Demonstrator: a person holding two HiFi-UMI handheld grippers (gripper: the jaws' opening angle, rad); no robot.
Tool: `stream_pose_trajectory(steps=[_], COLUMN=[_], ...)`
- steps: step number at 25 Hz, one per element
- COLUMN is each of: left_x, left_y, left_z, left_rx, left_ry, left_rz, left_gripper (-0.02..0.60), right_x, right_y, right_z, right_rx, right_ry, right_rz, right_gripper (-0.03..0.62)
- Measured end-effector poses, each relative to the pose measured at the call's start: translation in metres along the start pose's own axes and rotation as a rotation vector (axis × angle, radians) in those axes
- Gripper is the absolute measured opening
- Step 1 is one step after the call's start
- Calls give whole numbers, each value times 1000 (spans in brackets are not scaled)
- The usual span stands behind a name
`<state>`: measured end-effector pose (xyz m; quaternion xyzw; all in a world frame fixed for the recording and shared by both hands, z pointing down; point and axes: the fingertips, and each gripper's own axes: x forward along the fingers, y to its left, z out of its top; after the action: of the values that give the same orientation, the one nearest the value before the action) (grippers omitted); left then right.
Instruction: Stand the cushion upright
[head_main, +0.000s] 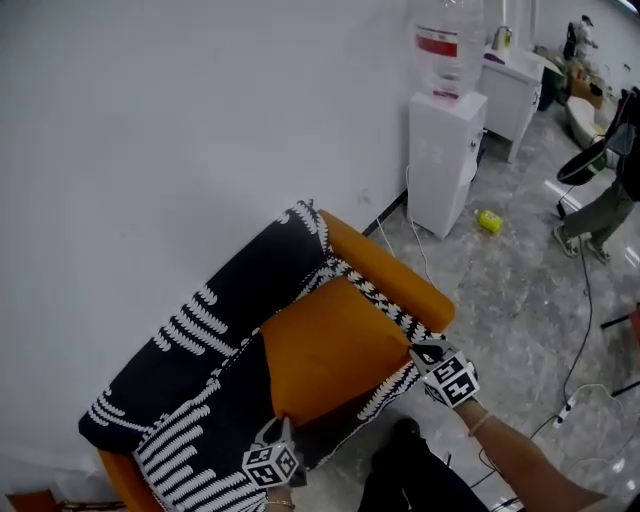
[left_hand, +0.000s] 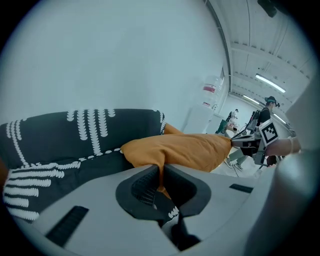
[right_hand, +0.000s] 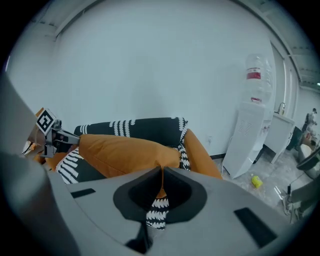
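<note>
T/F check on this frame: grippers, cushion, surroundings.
1. The left gripper is shut on a corner of the orange cushion. True.
2. The right gripper is open. False: the right gripper is shut on another corner of the cushion.
3. The sofa has a black cover with white patterns. True.
4. The water dispenser stands left of the sofa. False: the water dispenser is right of it in the head view.
5. A yellow object lies on the floor near the dispenser. True.
</note>
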<state>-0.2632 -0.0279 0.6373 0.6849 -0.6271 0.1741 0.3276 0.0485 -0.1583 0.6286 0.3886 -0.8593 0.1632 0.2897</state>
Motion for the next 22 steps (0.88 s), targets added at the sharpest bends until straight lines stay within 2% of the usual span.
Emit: stream_pose_trajectory(steps=[8,15,22], left_x=[6,8,21], left_y=[0,-1,5], left_z=[63,91,122], left_rx=[-7,-17,-5], left_ry=[-34,-23,-28], left_rz=[71,108,113], left_gripper=[41,41,41], right_x=[4,6,22], right_y=[-22,-33,-45], right_z=[62,95,129], right_rx=[-18,-45,-52], right_ry=[-61,-74,-100], right_rz=[52,79,80], right_gripper=[17,17,17])
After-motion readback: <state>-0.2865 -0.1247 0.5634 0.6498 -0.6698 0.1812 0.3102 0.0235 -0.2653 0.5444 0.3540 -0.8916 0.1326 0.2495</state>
